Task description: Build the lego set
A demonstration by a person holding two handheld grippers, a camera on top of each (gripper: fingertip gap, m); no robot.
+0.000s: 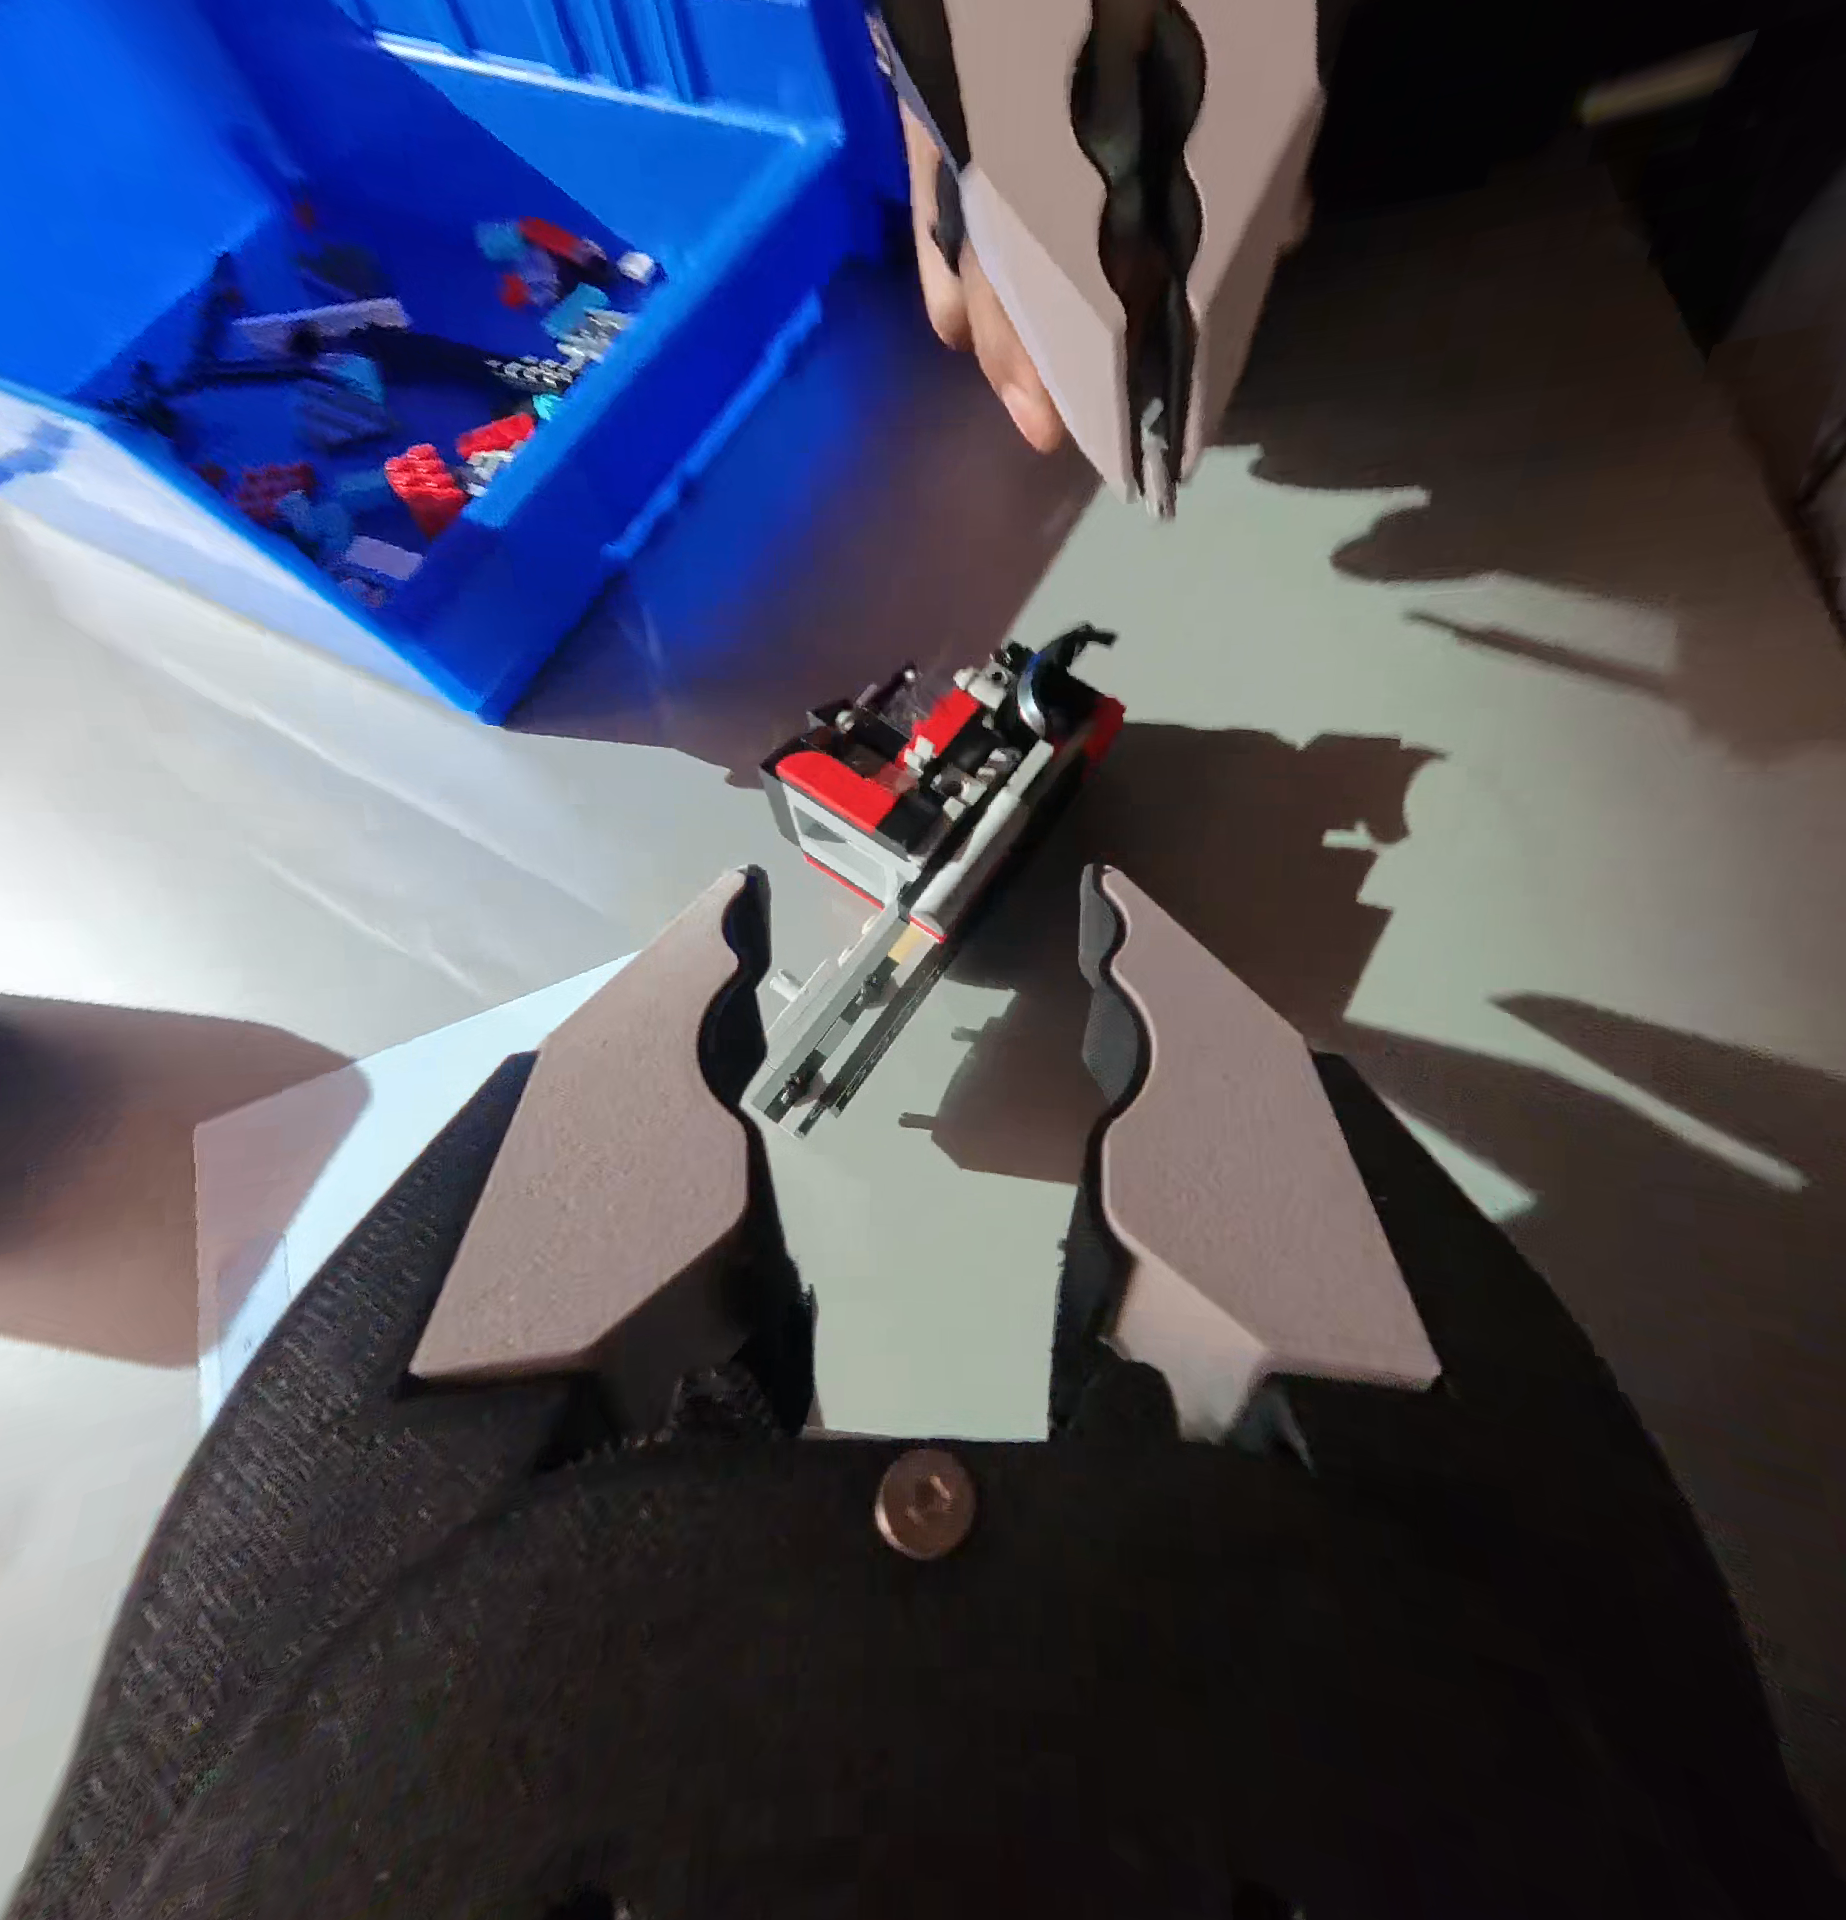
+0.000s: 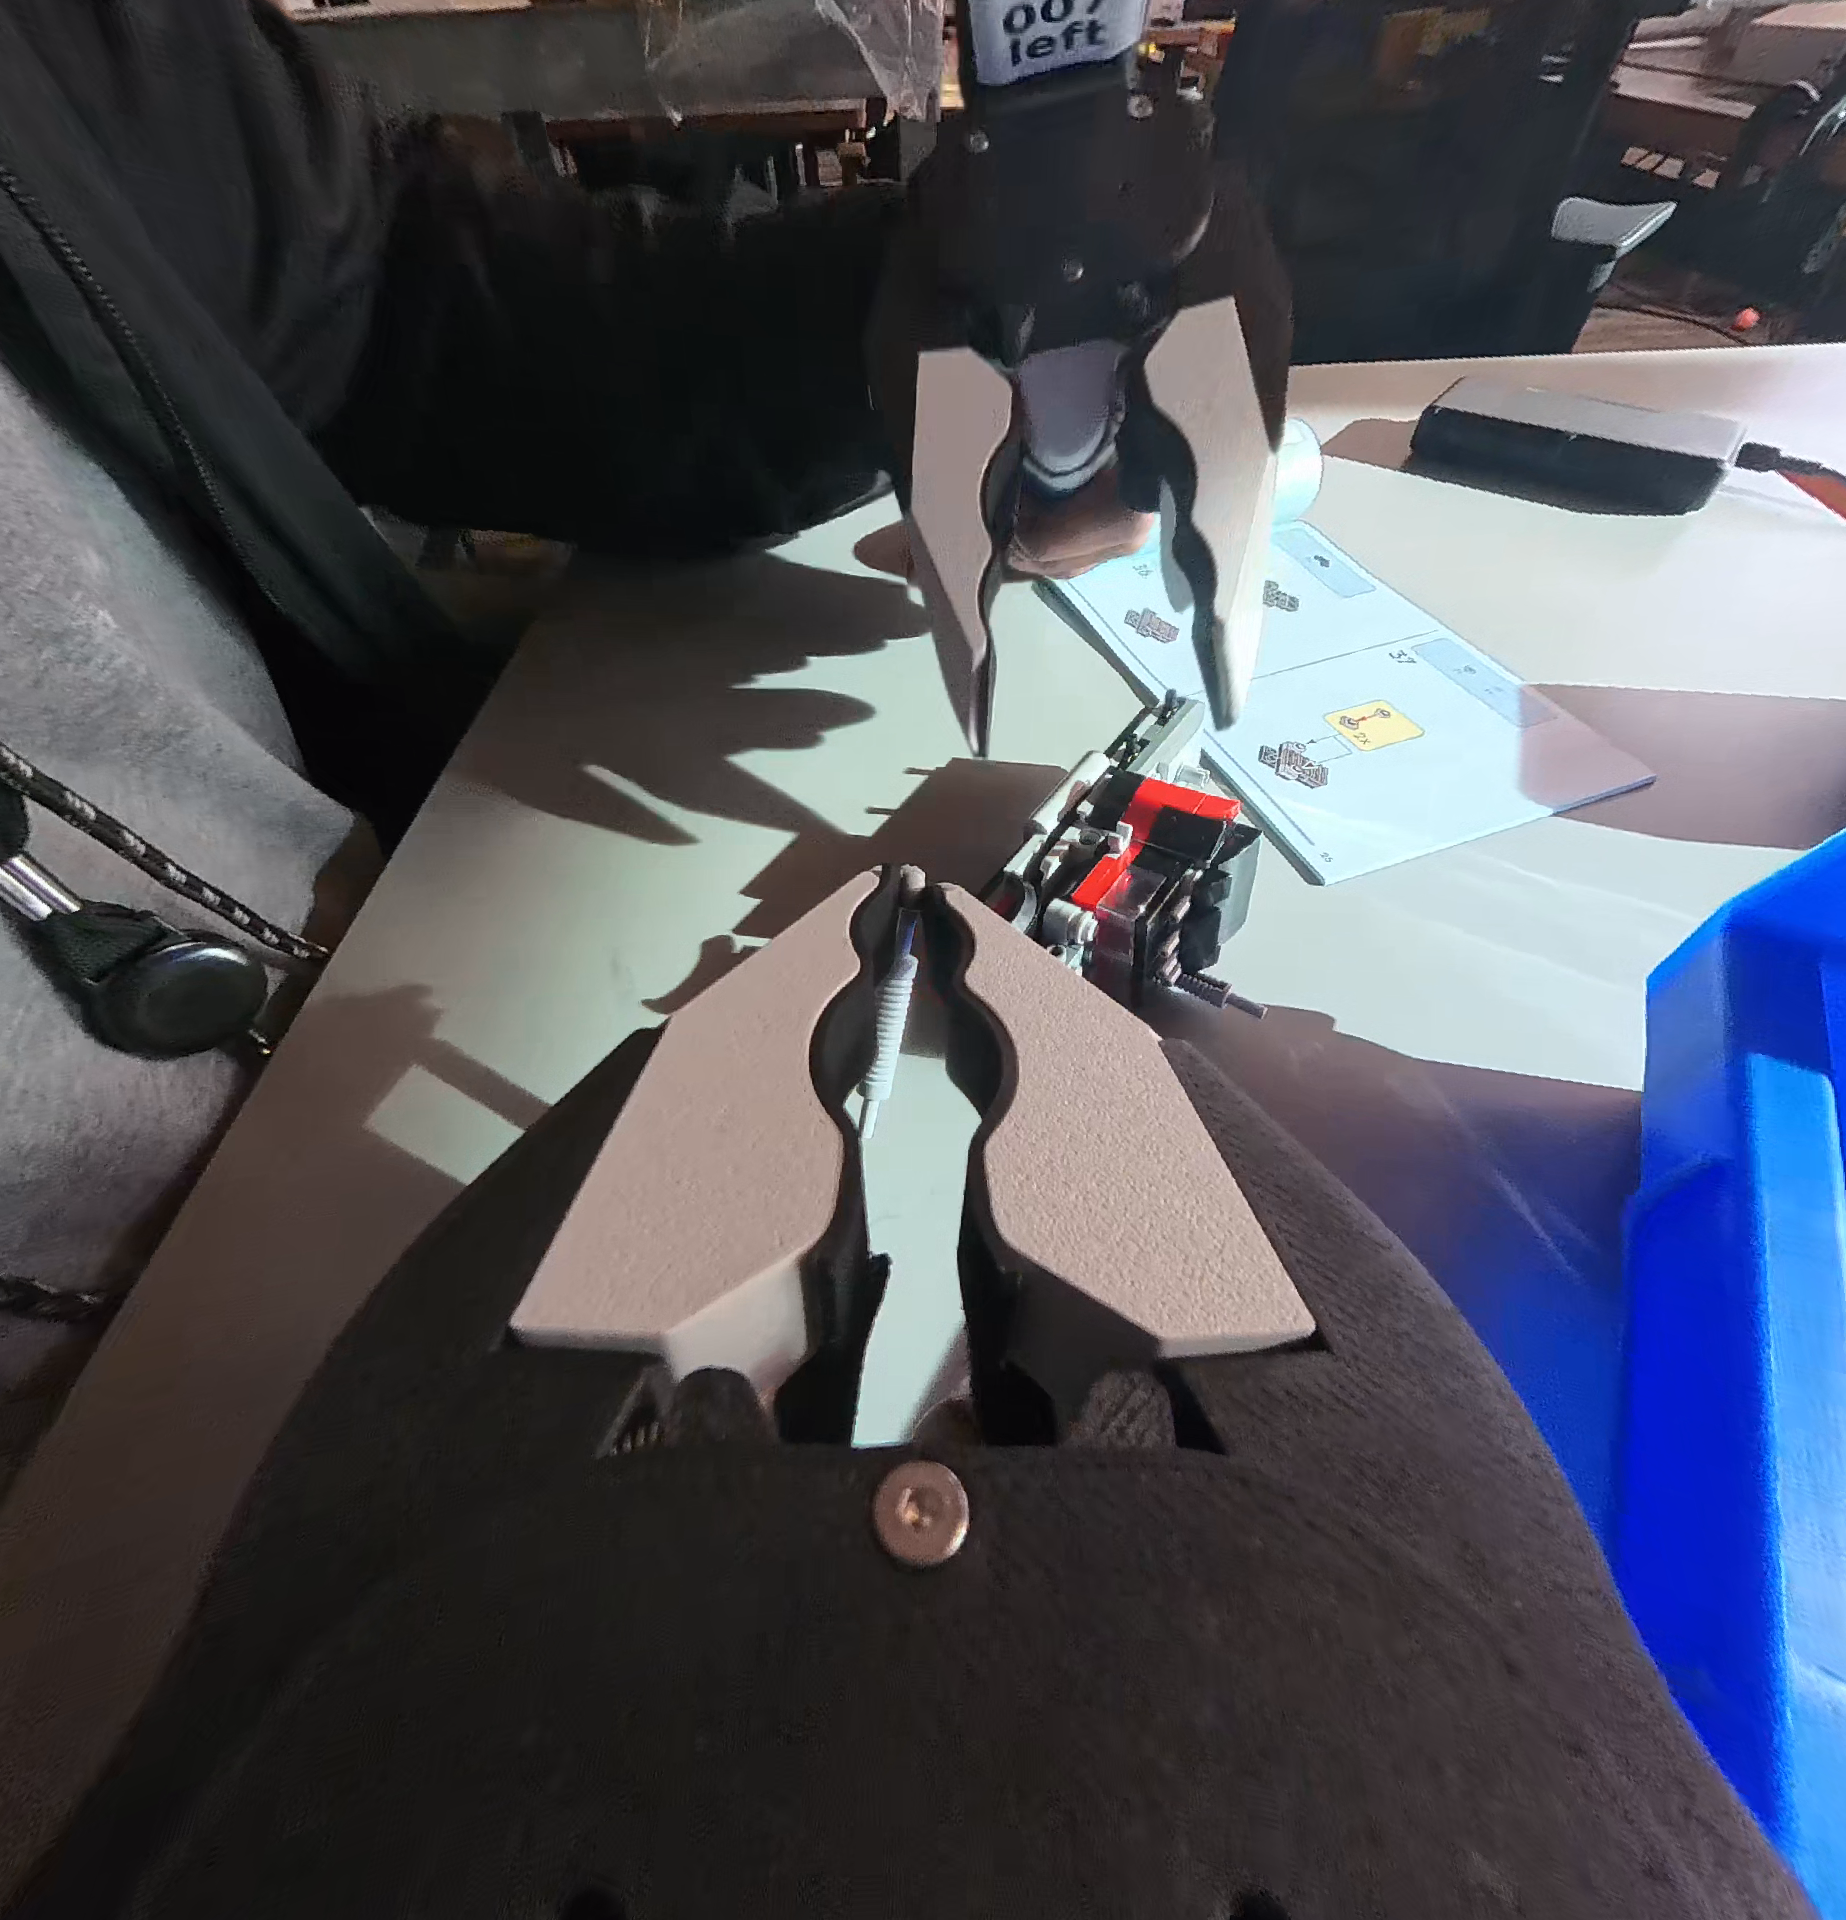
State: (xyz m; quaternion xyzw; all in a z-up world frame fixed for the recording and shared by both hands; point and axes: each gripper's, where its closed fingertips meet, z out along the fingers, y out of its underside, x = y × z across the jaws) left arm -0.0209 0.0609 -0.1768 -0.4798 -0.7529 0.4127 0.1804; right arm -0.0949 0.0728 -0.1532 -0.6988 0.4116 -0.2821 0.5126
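Model: red, black and grey brick-built lego assembly (image 1: 929, 831) lies on pale grey tabletop (image 1: 275, 831), right of blue plastic bin (image 1: 628, 582) of loose bricks | left gripper (image 1: 914, 883) spread wide just above assembly's near end, empty | right gripper (image 2: 914, 883) clenched on thin white ribbed rod piece (image 2: 886, 1023), just beside assembly | open instruction booklet (image 2: 1418, 727) on far side

Blue bin (image 1: 628, 499): upper-left edge is cutting it off | loose bricks (image 1: 431, 416): we are seeing them blurring | instruction sheet (image 2: 1418, 748): left gripper (image 2: 1101, 727) is partly hiding it
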